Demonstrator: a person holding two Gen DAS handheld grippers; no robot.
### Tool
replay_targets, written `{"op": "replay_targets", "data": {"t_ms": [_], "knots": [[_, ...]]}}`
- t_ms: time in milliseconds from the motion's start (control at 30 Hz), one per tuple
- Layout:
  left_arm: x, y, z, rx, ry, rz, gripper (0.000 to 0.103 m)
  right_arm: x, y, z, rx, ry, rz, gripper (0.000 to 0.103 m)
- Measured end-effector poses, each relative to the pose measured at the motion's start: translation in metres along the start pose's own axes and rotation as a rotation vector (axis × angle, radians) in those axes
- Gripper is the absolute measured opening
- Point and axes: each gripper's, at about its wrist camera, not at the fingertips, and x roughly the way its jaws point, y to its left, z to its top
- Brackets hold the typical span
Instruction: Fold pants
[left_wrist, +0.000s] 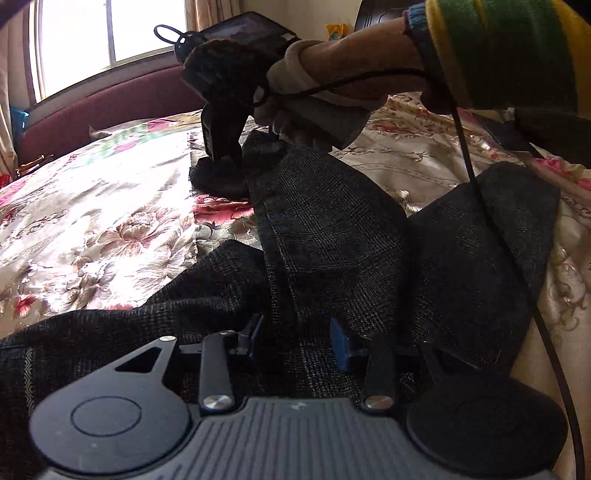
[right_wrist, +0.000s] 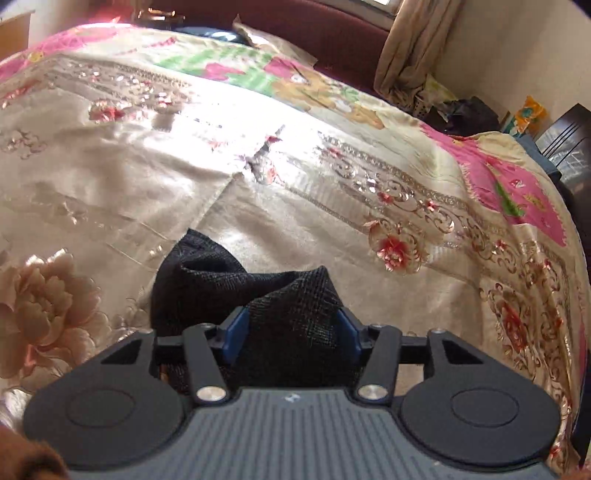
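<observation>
I am partway through folding dark pants (left_wrist: 332, 236) on a floral bed (left_wrist: 92, 221). My left hand-held gripper (left_wrist: 295, 336) stands part open astride a ridge of cloth; I cannot tell if it pinches. My right hand-held gripper (right_wrist: 291, 332) stands wide, a leg end loose between its pads. Next, I judge, it must withdraw cleanly. Only the left view shows the pants sprawled and my right hand (left_wrist: 317, 96).

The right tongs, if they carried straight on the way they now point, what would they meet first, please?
Most likely the dark pants themselves: a bunched fold already lies between the blue pads of the right tongs, which stand open around it. Past that fold is only the floral bedspread; depth is hard to judge.
</observation>
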Motion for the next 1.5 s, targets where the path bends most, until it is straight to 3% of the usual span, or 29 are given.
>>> {"op": "replay_targets", "data": {"t_ms": [33, 67, 100, 200, 267, 433, 500, 600, 667, 733, 767, 833, 933, 967, 1067, 1133, 1233, 1267, 1333, 1500], "knots": [[0.0, 0.001, 0.0, -0.008, 0.002, -0.003, 0.053, 0.009, 0.002, 0.0, -0.01, 0.021, -0.008, 0.053], [-0.001, 0.002, 0.0, -0.018, 0.003, -0.008, 0.053, 0.016, 0.001, -0.002, -0.005, 0.033, -0.013, 0.039], [-0.002, 0.003, 0.001, -0.025, 0.004, -0.012, 0.053, 0.017, -0.003, -0.003, 0.017, 0.036, 0.0, 0.016], [-0.003, 0.004, 0.003, -0.028, 0.009, -0.014, 0.053, 0.006, -0.026, -0.011, 0.102, 0.025, 0.095, 0.005], [-0.005, 0.002, 0.006, -0.025, 0.009, -0.011, 0.052, -0.016, -0.046, -0.019, 0.149, -0.019, 0.153, 0.005], [-0.018, -0.014, 0.015, 0.007, -0.024, -0.033, 0.052, -0.106, -0.141, -0.076, 0.464, -0.202, 0.337, 0.005], [-0.022, -0.025, 0.019, 0.041, -0.041, -0.058, 0.052, -0.148, -0.187, -0.13, 0.653, -0.283, 0.387, 0.005], [-0.023, -0.048, 0.02, 0.115, -0.034, -0.083, 0.053, -0.185, -0.232, -0.228, 0.889, -0.339, 0.342, 0.009], [-0.021, -0.065, 0.019, 0.172, -0.009, -0.101, 0.053, -0.183, -0.247, -0.281, 0.958, -0.261, 0.259, 0.013], [-0.023, -0.079, 0.017, 0.237, 0.01, -0.12, 0.053, -0.166, -0.256, -0.329, 1.003, -0.103, 0.174, 0.013], [-0.026, -0.087, 0.016, 0.276, 0.017, -0.12, 0.053, -0.157, -0.26, -0.355, 1.054, -0.052, 0.183, 0.013], [-0.032, -0.096, 0.015, 0.336, 0.007, -0.098, 0.053, -0.157, -0.26, -0.382, 1.115, -0.053, 0.199, 0.014], [-0.035, -0.107, 0.017, 0.37, 0.004, -0.105, 0.053, -0.167, -0.252, -0.386, 1.034, -0.096, 0.158, 0.017], [-0.037, -0.109, 0.018, 0.372, 0.0, -0.114, 0.053, -0.172, -0.247, -0.378, 0.956, -0.105, 0.12, 0.018], [-0.043, -0.118, 0.019, 0.372, -0.008, -0.13, 0.053, -0.191, -0.226, -0.359, 0.665, -0.105, -0.077, 0.036], [-0.044, -0.125, 0.019, 0.373, -0.009, -0.158, 0.053, -0.203, -0.217, -0.359, 0.572, -0.143, -0.142, 0.036], [-0.046, -0.136, 0.017, 0.39, -0.012, -0.189, 0.054, -0.214, -0.21, -0.355, 0.501, -0.173, -0.151, 0.037], [-0.046, -0.14, 0.016, 0.403, -0.016, -0.188, 0.054, -0.213, -0.203, -0.349, 0.449, -0.18, -0.131, 0.041], [-0.045, -0.144, 0.017, 0.424, -0.021, -0.18, 0.054, -0.204, -0.186, -0.332, 0.302, -0.172, -0.107, 0.048], [-0.04, -0.143, 0.02, 0.401, -0.021, -0.182, 0.055, -0.152, -0.137, -0.296, -0.072, -0.126, -0.141, 0.049]]}}
